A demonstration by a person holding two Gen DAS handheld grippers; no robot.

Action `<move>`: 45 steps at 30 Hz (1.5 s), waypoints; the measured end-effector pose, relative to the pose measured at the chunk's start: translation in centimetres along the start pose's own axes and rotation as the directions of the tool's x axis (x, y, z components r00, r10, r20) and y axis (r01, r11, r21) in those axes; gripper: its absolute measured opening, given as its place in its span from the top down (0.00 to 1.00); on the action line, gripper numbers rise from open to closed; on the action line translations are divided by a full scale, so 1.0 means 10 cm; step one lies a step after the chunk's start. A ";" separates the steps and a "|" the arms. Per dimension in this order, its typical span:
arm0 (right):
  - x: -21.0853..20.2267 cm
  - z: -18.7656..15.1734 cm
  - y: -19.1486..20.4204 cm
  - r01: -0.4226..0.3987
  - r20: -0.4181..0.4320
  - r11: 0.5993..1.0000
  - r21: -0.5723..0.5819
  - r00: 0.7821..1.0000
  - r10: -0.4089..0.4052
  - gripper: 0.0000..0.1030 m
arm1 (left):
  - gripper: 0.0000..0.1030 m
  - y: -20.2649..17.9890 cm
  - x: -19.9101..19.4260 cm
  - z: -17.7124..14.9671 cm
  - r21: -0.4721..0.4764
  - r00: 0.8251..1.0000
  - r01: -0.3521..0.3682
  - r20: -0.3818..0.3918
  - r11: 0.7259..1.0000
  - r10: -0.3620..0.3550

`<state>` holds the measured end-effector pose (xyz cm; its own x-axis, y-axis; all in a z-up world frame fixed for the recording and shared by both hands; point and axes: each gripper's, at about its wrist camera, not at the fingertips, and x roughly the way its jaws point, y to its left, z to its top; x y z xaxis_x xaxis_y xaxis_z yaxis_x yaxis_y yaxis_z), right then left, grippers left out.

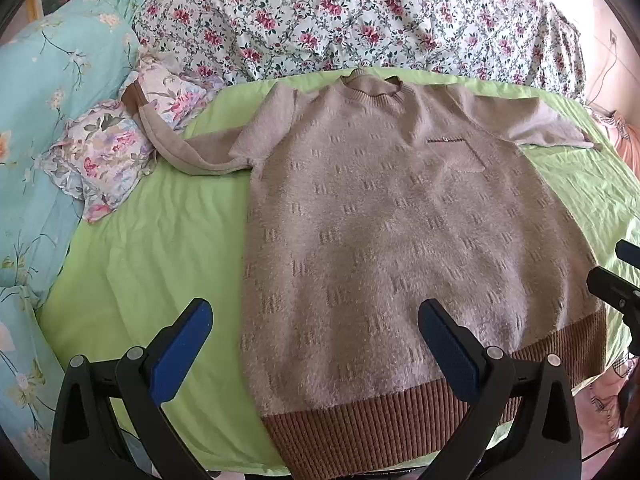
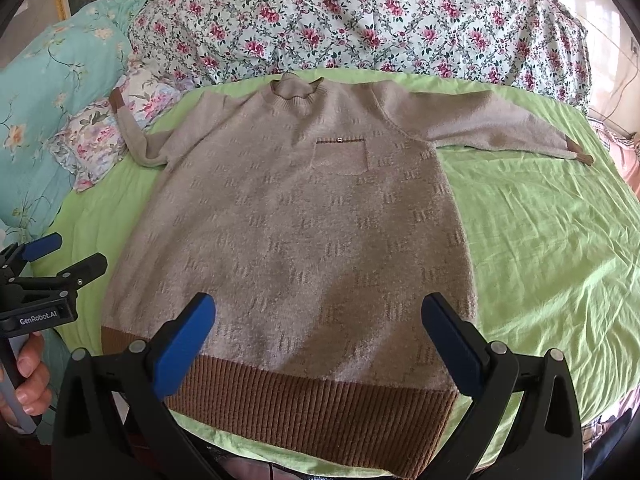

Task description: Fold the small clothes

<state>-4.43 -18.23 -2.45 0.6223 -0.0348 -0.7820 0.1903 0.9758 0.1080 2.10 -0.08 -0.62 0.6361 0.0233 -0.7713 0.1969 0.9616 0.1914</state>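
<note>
A beige fuzzy sweater (image 1: 380, 220) with a brown ribbed hem lies flat, face up, on a green sheet (image 1: 152, 248); it also shows in the right wrist view (image 2: 312, 232). Both sleeves are spread out sideways; the left sleeve (image 1: 168, 136) drapes over a floral pillow. My left gripper (image 1: 316, 320) is open and empty above the hem's left part. My right gripper (image 2: 320, 316) is open and empty above the hem's middle. The left gripper also shows in the right wrist view (image 2: 60, 256), left of the sweater.
A floral quilt (image 1: 340, 16) is heaped behind the sweater. A turquoise floral duvet (image 1: 48, 92) and a small floral pillow (image 1: 108, 152) lie at the left. The green sheet (image 2: 552, 240) stretches to the right of the sweater.
</note>
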 end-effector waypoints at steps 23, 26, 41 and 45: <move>0.17 0.15 -0.20 -0.070 -0.002 0.994 0.082 0.998 0.070 0.00 | 0.00 -0.07 0.28 0.22 0.001 1.000 0.008 -0.018 1.000 -0.008; 0.20 0.21 -0.27 -0.066 0.003 0.994 0.091 0.998 0.066 0.00 | 0.00 -0.10 0.33 0.28 0.007 0.999 0.012 -0.031 1.000 -0.012; 0.48 0.71 -1.83 0.008 0.084 0.940 0.341 0.996 -0.039 0.05 | 0.00 -0.19 0.99 0.79 -0.021 0.995 0.068 -0.078 0.997 -0.069; 0.67 0.94 -2.67 0.079 0.090 0.877 0.474 0.986 -0.138 0.24 | 0.00 -0.29 1.18 0.94 -0.007 0.993 0.071 -0.092 0.997 -0.072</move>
<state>1.80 -46.50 -4.80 0.6559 -0.1885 -0.7309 0.5762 0.7505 0.3236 16.07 -5.14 -4.59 0.5489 -0.0207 -0.8356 0.2363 0.9627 0.1315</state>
